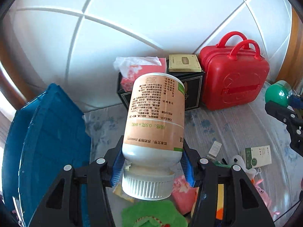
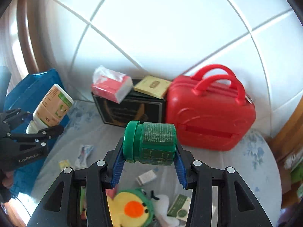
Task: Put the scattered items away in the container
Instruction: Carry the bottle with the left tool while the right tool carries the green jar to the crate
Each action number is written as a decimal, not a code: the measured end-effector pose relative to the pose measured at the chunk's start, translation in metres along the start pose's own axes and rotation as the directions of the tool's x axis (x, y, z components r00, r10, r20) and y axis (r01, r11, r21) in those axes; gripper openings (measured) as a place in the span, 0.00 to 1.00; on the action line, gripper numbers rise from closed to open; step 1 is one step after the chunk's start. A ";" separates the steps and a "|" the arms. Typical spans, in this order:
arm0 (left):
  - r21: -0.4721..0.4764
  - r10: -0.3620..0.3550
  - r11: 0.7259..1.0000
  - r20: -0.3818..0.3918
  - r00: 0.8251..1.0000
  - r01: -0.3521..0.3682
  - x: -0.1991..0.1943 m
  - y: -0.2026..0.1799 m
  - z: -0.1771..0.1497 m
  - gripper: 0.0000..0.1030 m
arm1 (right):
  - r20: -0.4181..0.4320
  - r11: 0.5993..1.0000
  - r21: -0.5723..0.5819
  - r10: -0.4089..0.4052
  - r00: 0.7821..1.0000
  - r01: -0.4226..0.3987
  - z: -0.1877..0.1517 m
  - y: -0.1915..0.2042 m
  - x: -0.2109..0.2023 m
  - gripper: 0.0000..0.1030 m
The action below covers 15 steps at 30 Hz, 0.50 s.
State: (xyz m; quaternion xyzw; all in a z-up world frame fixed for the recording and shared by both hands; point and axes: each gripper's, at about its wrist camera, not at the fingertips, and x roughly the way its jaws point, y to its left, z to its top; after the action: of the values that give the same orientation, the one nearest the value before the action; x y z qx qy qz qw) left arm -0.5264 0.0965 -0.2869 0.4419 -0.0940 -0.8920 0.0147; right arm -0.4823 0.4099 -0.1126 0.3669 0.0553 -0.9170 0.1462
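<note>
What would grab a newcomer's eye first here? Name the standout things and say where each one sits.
First, the two held containers: the left claw grips a white pill bottle near its ribbed cap, and the right claw clamps a green jar lying sideways. Next comes the red case with twin handles against the white wall at the back right, and the blue bin at the left edge of the table.

Home — tiled wall [image 1: 132,19], tissues [image 1: 140,70]
</note>
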 end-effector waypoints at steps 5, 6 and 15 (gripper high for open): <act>-0.061 0.022 0.998 0.017 1.000 -0.021 -0.055 0.043 -0.031 0.50 | 0.040 0.995 -0.092 0.053 0.998 -0.049 0.011 0.067 -0.064 0.45; -0.073 0.030 0.997 0.021 0.999 -0.028 -0.068 0.049 -0.036 0.50 | 0.045 0.992 -0.113 0.068 0.997 -0.063 0.009 0.080 -0.072 0.45; -0.171 0.086 0.982 0.044 0.995 -0.077 -0.158 0.126 -0.073 0.50 | 0.044 0.962 -0.217 0.180 0.983 -0.166 -0.004 0.195 -0.117 0.45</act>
State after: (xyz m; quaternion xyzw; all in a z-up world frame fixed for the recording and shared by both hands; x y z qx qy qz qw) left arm -0.3802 -0.0217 -0.1831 0.4120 -0.0362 -0.9064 0.0864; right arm -0.3395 0.2521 -0.0339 0.3233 0.1158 -0.9008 0.2657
